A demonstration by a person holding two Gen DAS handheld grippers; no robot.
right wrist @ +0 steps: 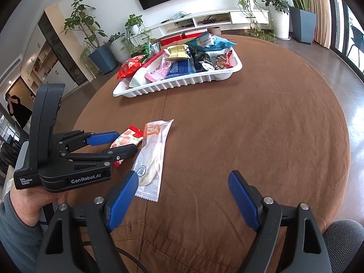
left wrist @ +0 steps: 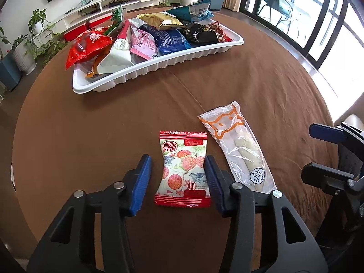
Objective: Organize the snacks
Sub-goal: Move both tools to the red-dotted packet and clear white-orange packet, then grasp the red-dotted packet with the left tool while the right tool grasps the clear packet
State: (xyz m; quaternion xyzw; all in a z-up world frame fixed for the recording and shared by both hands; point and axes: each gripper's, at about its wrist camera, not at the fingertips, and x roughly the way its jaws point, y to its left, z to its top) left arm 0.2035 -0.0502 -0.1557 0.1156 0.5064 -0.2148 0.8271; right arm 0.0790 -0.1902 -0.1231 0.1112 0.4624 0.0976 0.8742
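A red-and-white floral snack packet (left wrist: 183,168) lies flat on the brown tablecloth between the fingers of my left gripper (left wrist: 177,159). The right pad touches the packet's edge and the left pad stands a little apart, so the gripper is open around it. Just to the right lies a long clear packet with an orange cat outline (left wrist: 238,150). In the right wrist view my right gripper (right wrist: 183,177) hovers open over bare cloth, its left finger beside the clear packet (right wrist: 152,154). There the left gripper (right wrist: 126,141) straddles the floral packet (right wrist: 124,140).
A white ribbed tray (left wrist: 159,63) heaped with several snack bags stands at the far side of the round table (right wrist: 250,125). A hand in a grey sleeve (right wrist: 34,204) holds the left gripper. Plants and a low TV cabinet stand beyond the table.
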